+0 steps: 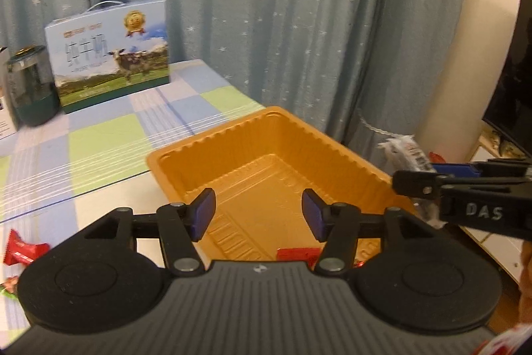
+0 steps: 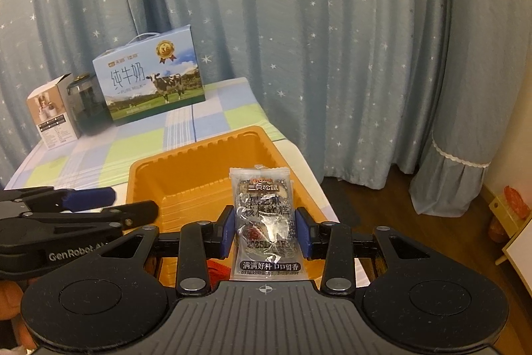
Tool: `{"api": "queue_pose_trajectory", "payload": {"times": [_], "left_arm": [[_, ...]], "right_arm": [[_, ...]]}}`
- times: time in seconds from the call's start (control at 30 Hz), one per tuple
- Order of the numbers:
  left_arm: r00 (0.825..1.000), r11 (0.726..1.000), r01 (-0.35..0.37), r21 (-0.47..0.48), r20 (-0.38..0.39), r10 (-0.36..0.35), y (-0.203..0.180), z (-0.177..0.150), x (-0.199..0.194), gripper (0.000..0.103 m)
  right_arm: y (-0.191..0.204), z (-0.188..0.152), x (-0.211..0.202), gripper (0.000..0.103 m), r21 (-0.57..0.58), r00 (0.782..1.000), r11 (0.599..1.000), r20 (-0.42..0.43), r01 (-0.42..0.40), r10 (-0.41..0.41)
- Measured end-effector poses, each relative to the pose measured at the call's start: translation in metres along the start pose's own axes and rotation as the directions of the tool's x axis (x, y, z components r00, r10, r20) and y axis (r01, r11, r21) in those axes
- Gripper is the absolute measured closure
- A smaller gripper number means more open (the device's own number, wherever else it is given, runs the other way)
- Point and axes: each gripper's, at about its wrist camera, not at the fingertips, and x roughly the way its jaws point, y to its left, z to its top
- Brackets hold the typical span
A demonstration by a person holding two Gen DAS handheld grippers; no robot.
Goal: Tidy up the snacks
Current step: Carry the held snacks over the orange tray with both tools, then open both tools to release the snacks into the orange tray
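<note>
An orange plastic tray [image 1: 186, 155] sits on the checked tablecloth near the table's right edge. My left gripper [image 1: 259, 213] hovers over its near half, open, with nothing between the blue pads. Just below it a red snack packet [image 1: 297, 255] lies on the tray floor. My right gripper [image 2: 266, 230] is shut on a clear packet of dark sesame cake [image 2: 264, 198], held upright over the tray's [image 2: 199, 162] near right side. The same packet [image 1: 407, 152] and the right gripper [image 1: 415, 174] show at the right of the left wrist view. The left gripper [image 2: 134, 201] shows at the left of the right wrist view.
Another red snack packet [image 1: 21, 250] lies on the table left of the tray. A blue milk carton box [image 2: 149, 75], a dark green jar [image 1: 31, 85] and a small white box [image 2: 53, 112] stand at the back. Curtains hang behind; the floor drops off right of the table.
</note>
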Motion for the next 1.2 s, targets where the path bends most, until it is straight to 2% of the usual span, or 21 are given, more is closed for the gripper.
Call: {"api": "queue_pose_trajectory", "payload": {"times": [0.3,0.63,0.7,0.73,0.77,1.2], "left_arm": [[0.997,0.995,-0.081,-0.065,-0.017,0.080,0.026,-0.012,-0.018,0.044],[0.996,0.990,-0.093,-0.106,-0.007,0.093,0.034,-0.017,-0.039,0.042],[0.995,0.989,-0.097,-0.116,-0.011,0.096,0.036,-0.019,-0.042,0.041],[0.995,0.988,-0.102,-0.117,-0.014,0.101,0.037,-0.020,-0.044,0.040],[0.994,0.987,-0.108,-0.116,-0.015,0.107,0.039,-0.022,-0.046,0.038],[0.988,0.978,-0.155,-0.141,-0.020,0.154,0.046,-0.042,-0.095,0.026]], "right_arm": [[0.002,-0.001,0.003,0.064,-0.002,1.000,1.000,-0.022,-0.019,0.019],[0.006,0.004,0.018,0.064,0.021,0.997,0.997,-0.038,-0.070,0.070],[0.005,0.005,0.021,0.057,0.041,0.995,0.995,-0.035,-0.095,0.096],[0.003,0.005,0.019,0.036,0.052,0.995,0.994,-0.028,-0.097,0.098],[0.002,0.005,0.017,0.028,0.060,0.995,0.993,-0.016,-0.100,0.101],[0.009,-0.008,-0.039,0.027,0.064,0.996,0.994,-0.006,-0.087,0.087]]}}
